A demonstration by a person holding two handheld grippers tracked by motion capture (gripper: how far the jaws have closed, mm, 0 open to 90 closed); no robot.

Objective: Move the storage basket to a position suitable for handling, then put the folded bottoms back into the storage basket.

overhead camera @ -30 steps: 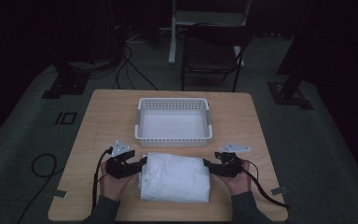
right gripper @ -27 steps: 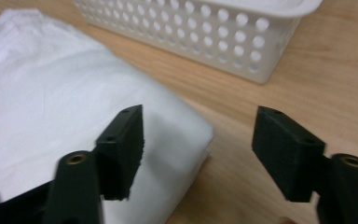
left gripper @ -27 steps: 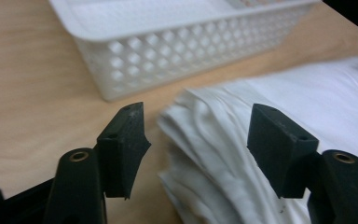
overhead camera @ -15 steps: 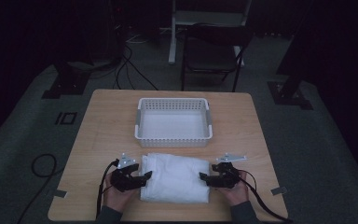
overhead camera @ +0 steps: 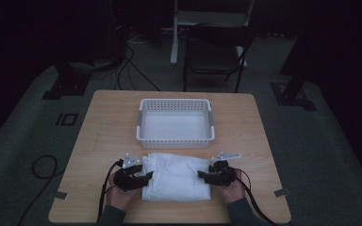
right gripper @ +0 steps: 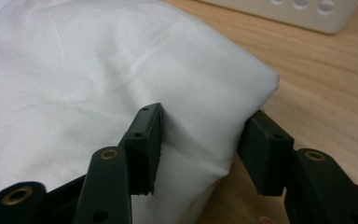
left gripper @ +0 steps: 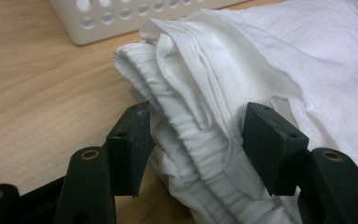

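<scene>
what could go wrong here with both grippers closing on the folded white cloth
1. The left gripper has just been closing on the bunched, layered edge of the folded white cloth; a loose layer could slip free and the fold come apart when lifted.
2. The right gripper has also been closing, on only a corner; the sagging middle could drag on the table.
3. The white basket sits close behind; a low carry could catch its rim.

left tool [overhead camera: 143, 179]: black jaws, brass screw eyelets, grey plate | right tool [overhead camera: 204, 175]: black, trailing black cable | sleeves: dark
</scene>
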